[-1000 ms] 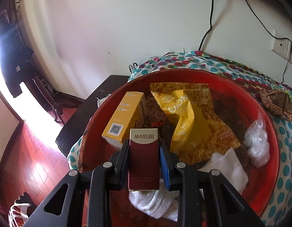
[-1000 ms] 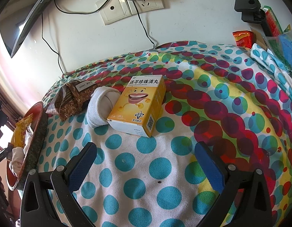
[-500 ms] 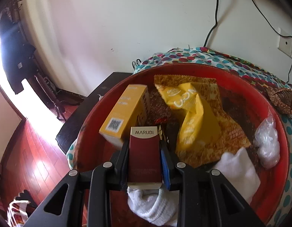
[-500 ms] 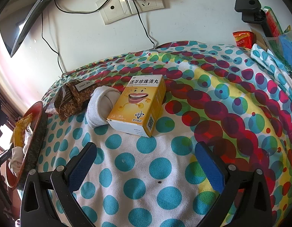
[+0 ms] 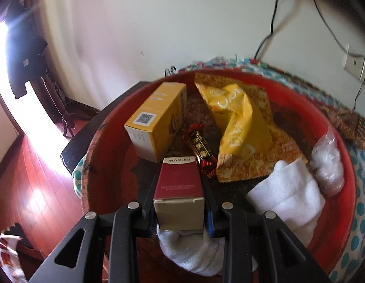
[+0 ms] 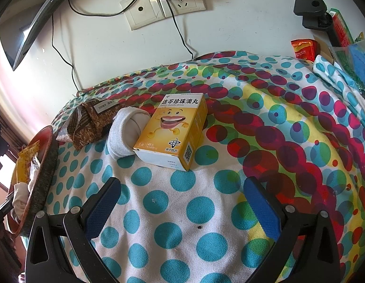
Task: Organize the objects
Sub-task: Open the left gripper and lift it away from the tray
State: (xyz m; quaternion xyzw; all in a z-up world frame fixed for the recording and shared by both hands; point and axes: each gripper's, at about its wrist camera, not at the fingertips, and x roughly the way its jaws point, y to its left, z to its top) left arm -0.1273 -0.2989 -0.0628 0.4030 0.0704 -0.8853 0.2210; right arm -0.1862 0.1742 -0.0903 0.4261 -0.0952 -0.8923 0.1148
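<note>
Your red basin (image 5: 343,214) fills the lower half of the left wrist view and holds a yellow carton (image 5: 156,120) at its upper left, a yellow snack bag (image 5: 241,129) at upper centre, a small red-wrapped candy (image 5: 201,148) between them, a folded white cloth (image 5: 286,195) and a clear plastic bag (image 5: 326,165) at the right, and a rolled white sock (image 5: 192,254) at the bottom edge. Your left gripper (image 5: 180,181) has the maroon MARUBI box (image 5: 179,188) between its fingers over the sock, with the jaws easing open around it; whether the pads still press on it you cannot tell. In the right wrist view your right gripper (image 6: 182,188) stands wide open and empty above the polka-dot cloth (image 6: 253,129). On that cloth, at centre left of the frame, lie a yellow medicine box (image 6: 173,132), a white sock roll (image 6: 122,134) touching its left side, and a brown snack packet (image 6: 90,122) further left; the basin's rim shows at the far left edge. Behind the cloth stands a white wall (image 6: 241,23) with a socket plate (image 6: 163,7) and cables at the top, and a wooden floor (image 5: 29,184) shows at the left of the left wrist view.
</note>
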